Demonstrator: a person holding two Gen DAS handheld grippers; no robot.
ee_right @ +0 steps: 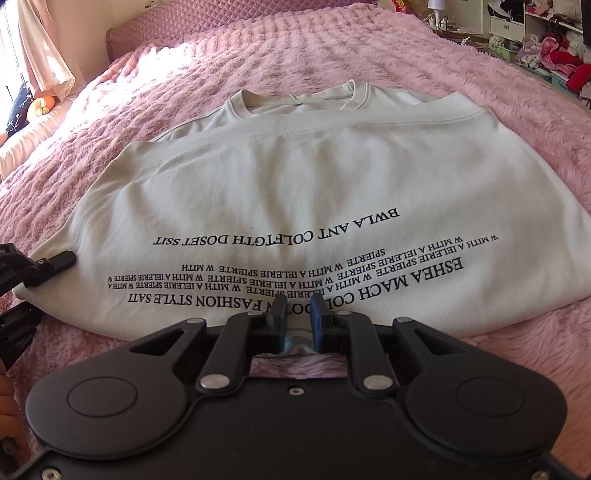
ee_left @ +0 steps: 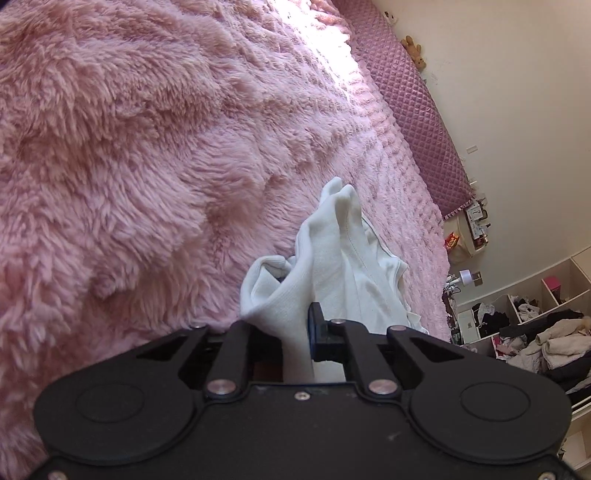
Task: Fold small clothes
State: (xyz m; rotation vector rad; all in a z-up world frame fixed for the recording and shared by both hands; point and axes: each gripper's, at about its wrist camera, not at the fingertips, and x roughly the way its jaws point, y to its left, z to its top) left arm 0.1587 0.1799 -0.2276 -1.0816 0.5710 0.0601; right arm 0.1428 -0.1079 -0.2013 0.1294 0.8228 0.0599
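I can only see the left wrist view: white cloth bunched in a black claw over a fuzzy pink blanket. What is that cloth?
Observer: The edge of a cream shirt that is spread flat, black lettering facing up.
Visitor: Is the other claw doing anything?
Observer: The right gripper sits at the shirt's near edge, nearly closed, seemingly pinching fabric.
Visitor: Which way does the shirt lie?
Observer: Its collar points away, toward the quilted headboard.
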